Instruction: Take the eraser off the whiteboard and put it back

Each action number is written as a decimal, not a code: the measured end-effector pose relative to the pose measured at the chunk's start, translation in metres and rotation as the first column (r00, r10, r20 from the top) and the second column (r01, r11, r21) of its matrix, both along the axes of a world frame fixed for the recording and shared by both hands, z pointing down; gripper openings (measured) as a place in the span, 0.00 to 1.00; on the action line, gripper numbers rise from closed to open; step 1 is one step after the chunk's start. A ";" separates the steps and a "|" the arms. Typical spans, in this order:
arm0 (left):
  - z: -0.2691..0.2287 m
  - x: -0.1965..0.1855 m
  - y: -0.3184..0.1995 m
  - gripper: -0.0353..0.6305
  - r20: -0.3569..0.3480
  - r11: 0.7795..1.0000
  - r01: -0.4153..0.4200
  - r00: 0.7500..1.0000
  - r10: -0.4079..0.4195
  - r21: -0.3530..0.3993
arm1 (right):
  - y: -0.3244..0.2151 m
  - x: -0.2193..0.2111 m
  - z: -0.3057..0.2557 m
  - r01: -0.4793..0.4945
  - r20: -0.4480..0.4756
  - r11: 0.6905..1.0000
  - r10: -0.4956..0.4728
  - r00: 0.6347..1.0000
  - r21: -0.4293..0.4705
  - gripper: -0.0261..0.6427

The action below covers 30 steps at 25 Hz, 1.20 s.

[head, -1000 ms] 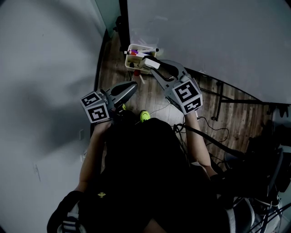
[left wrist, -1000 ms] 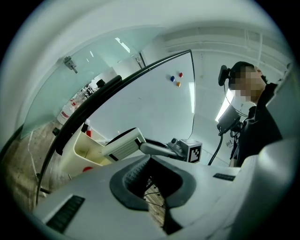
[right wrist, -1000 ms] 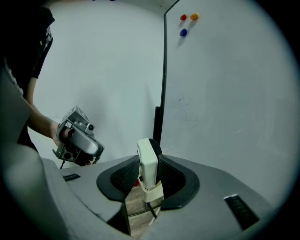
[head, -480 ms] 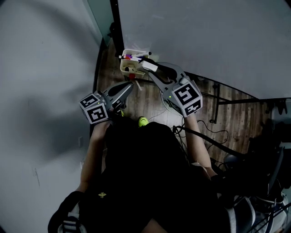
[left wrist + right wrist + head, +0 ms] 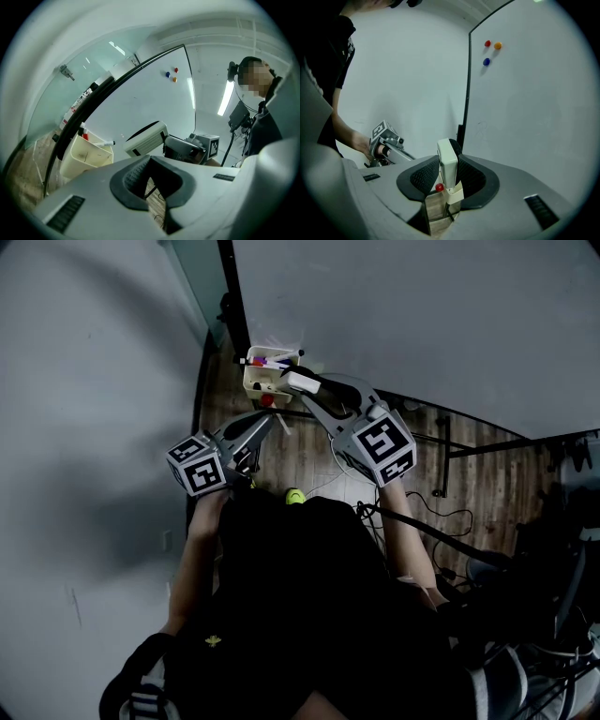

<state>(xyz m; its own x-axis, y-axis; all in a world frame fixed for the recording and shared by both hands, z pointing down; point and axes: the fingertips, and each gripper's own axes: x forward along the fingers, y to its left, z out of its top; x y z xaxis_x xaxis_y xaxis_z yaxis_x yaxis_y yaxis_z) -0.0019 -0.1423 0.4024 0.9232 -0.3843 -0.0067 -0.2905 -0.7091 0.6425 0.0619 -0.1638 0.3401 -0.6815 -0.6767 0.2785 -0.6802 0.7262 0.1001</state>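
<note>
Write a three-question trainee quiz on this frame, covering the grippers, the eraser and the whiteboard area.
1. Multiple choice: what does the right gripper hold? A) a marker B) the eraser C) nothing
2. True or false: the cream tray beside the whiteboard is empty.
3. What colours are the three magnets on the whiteboard?

Key: 1 B. 2 False, it holds markers. 3 Red, orange and blue.
</note>
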 end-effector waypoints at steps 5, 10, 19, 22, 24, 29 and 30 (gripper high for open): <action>-0.002 0.003 0.003 0.08 0.001 1.000 0.002 1.000 -0.002 0.019 | 0.007 0.005 -0.004 -0.006 0.000 1.000 0.006 1.000 0.011 0.23; 0.000 0.005 0.003 0.08 -0.019 1.000 0.015 1.000 -0.015 0.000 | 0.012 0.008 -0.007 -0.006 0.006 1.000 0.006 1.000 0.015 0.23; 0.000 0.005 0.002 0.08 -0.018 1.000 0.023 1.000 -0.023 -0.008 | 0.015 0.009 -0.011 -0.004 0.011 1.000 0.004 1.000 0.029 0.23; -0.002 0.005 0.004 0.08 -0.035 1.000 0.021 0.999 -0.021 -0.001 | 0.017 0.011 -0.012 -0.007 0.013 0.999 0.006 1.000 0.032 0.23; -0.003 0.006 0.005 0.08 -0.046 1.000 0.018 0.999 -0.018 0.000 | 0.017 0.012 -0.013 -0.007 0.014 0.999 0.007 1.000 0.033 0.23; -0.007 0.007 0.008 0.08 -0.074 1.000 0.010 0.997 -0.012 -0.020 | 0.015 0.011 -0.013 -0.007 0.014 0.999 0.006 1.000 0.037 0.23; -0.007 0.008 0.009 0.08 -0.077 1.000 0.008 0.997 -0.009 -0.021 | 0.015 0.011 -0.013 -0.006 0.014 0.999 0.005 1.000 0.038 0.23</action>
